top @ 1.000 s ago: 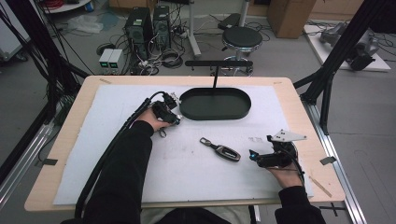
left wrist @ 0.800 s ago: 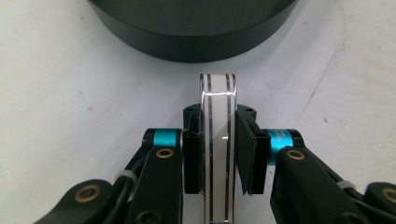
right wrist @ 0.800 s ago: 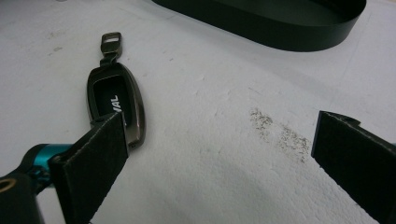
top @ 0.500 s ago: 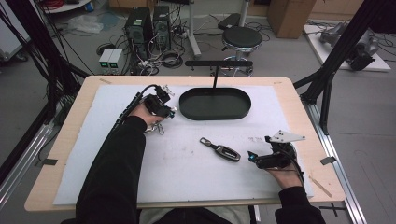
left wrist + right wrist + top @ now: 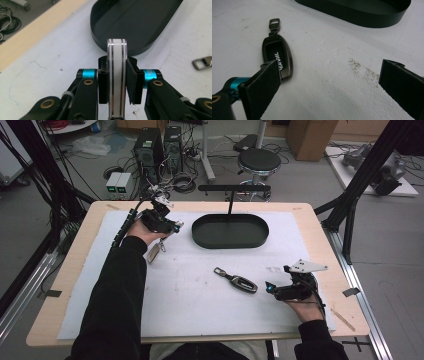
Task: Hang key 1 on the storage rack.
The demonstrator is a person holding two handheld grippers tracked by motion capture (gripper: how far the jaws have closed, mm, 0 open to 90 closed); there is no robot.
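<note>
Wooden table point(image 5: 75, 285) — white mat point(image 5: 200, 300), black tray point(image 5: 230, 231), dark key fob point(image 5: 236, 280)

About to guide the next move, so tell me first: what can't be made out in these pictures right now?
- White, chrome-edged key fob in the left gripper: seen edge-on in the left gripper view, its lower end cut off by the frame; faces unreadable.
- The same fob in the high view: too small, part hidden by the hand.
- Dark metal key fob: its near end is hidden behind the right gripper's jaw.
- Black oval tray: cut off by the top edge.

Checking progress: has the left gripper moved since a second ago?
Yes. The left gripper, shut on a white key fob, has shifted toward the table's far edge, level with the black oval tray.
</note>
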